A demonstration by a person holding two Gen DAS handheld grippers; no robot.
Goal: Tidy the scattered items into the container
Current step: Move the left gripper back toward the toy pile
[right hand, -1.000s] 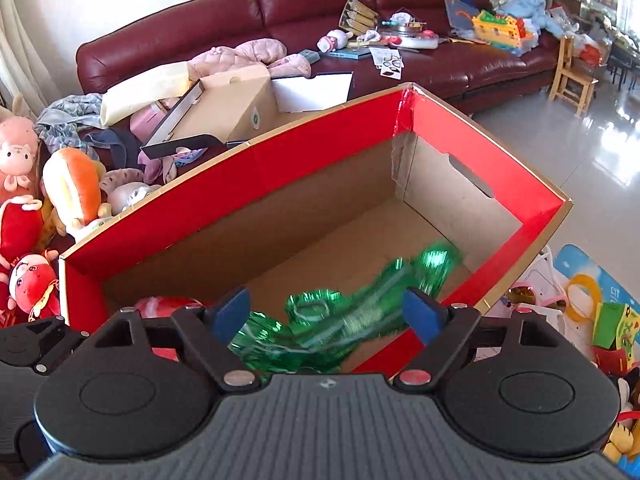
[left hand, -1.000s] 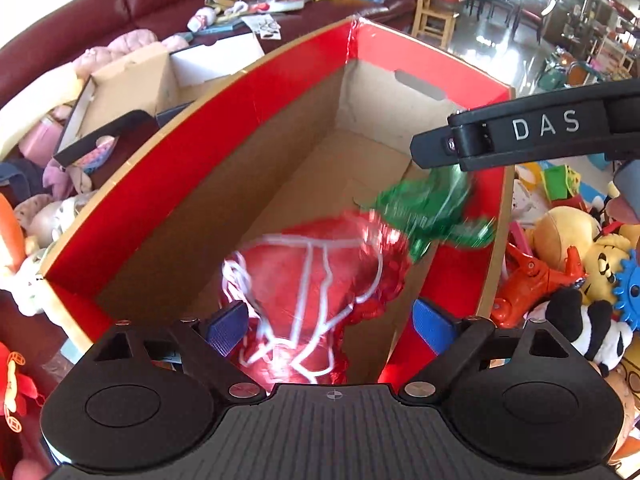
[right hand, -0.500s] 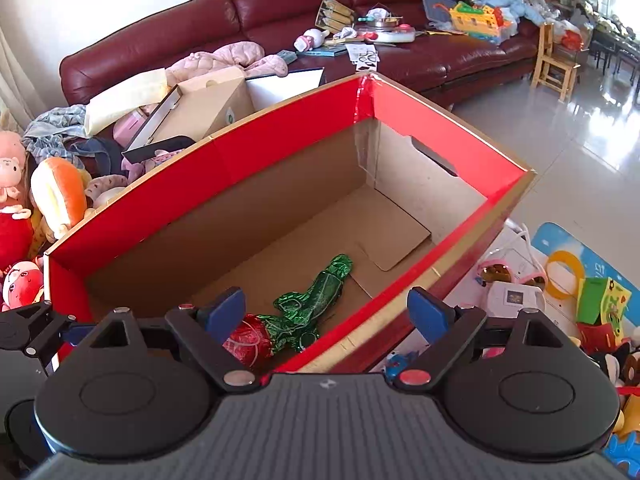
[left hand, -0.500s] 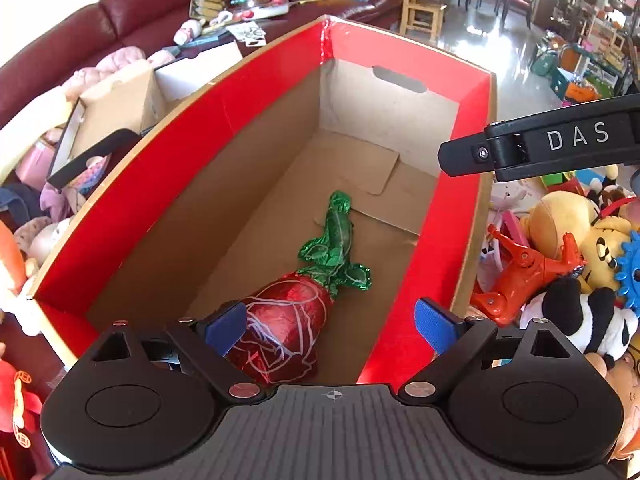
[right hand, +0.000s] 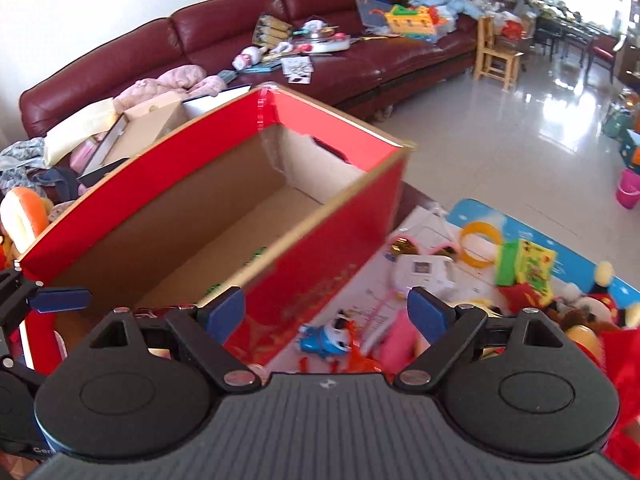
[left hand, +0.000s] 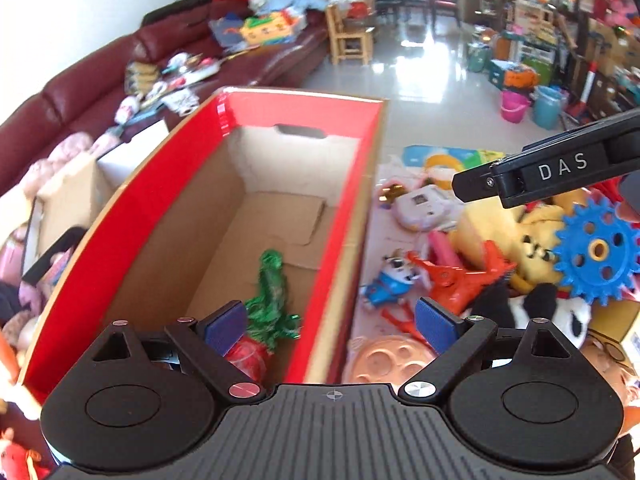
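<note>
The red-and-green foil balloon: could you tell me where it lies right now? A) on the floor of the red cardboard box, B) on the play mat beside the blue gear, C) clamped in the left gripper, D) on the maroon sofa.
A: the red-and-green foil balloon rests on the brown floor inside the red cardboard box, and the left gripper above it is open and empty.

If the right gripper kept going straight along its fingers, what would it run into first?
Probably the floor toys just outside the red box: the right gripper frames the blue-and-white toy and the pink toy. Depth is unclear.
</note>
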